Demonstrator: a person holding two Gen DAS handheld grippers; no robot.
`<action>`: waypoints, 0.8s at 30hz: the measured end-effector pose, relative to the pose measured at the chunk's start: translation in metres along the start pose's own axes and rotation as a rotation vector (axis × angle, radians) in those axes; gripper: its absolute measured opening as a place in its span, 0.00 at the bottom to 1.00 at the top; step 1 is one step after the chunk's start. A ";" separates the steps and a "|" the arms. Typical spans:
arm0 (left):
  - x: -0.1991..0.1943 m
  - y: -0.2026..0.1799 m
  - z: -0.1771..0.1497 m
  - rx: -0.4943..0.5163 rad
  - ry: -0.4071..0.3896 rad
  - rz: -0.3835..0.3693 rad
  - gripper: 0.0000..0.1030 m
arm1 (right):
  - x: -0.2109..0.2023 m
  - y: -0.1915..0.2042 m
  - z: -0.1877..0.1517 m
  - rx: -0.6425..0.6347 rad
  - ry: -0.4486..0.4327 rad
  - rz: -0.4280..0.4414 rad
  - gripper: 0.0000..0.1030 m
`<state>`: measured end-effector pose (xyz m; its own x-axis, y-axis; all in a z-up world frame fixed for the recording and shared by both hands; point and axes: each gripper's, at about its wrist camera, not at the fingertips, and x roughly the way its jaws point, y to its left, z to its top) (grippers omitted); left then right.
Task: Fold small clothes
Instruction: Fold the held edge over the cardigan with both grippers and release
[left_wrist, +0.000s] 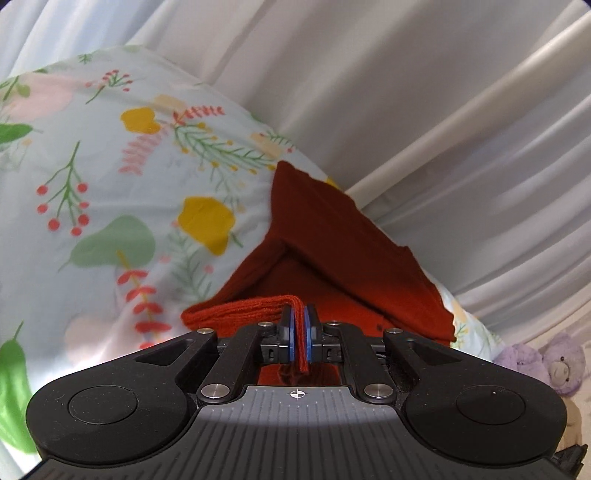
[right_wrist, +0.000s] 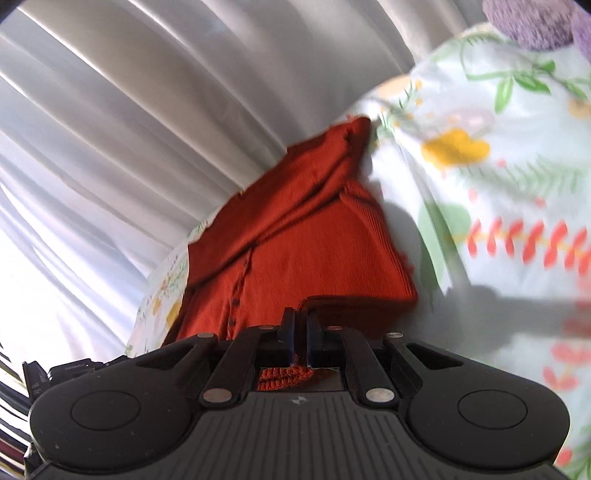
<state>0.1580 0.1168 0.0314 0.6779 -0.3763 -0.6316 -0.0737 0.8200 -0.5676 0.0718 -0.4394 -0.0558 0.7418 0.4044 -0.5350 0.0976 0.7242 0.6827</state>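
A rust-red knit garment (left_wrist: 332, 251) lies partly folded on a floral bedsheet (left_wrist: 110, 177). My left gripper (left_wrist: 299, 321) is shut on the garment's ribbed edge, which bunches to the left of the blue pads (left_wrist: 291, 325). In the right wrist view the same garment (right_wrist: 295, 236) shows a row of small buttons. My right gripper (right_wrist: 301, 325) is shut on another edge of it, with red knit showing behind the fingers. Both grippers hold the near edge lifted off the sheet.
White pleated curtains (left_wrist: 443, 110) hang behind the bed and also show in the right wrist view (right_wrist: 129, 129). A purple teddy bear (left_wrist: 554, 362) sits at the right, its fur visible at the top right (right_wrist: 532, 22). The floral sheet (right_wrist: 498, 166) spreads to the right.
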 end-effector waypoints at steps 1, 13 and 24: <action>0.008 -0.002 0.007 0.003 -0.007 -0.001 0.06 | 0.003 0.002 0.007 -0.003 -0.023 0.001 0.05; 0.117 0.002 0.040 0.116 0.078 0.171 0.08 | 0.093 0.012 0.058 -0.145 -0.095 -0.268 0.05; 0.115 -0.006 0.040 0.414 0.032 0.147 0.58 | 0.091 0.007 0.067 -0.316 -0.118 -0.328 0.32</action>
<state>0.2661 0.0859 -0.0167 0.6586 -0.2502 -0.7097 0.1359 0.9671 -0.2148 0.1843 -0.4354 -0.0659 0.7776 0.0732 -0.6245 0.1461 0.9450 0.2927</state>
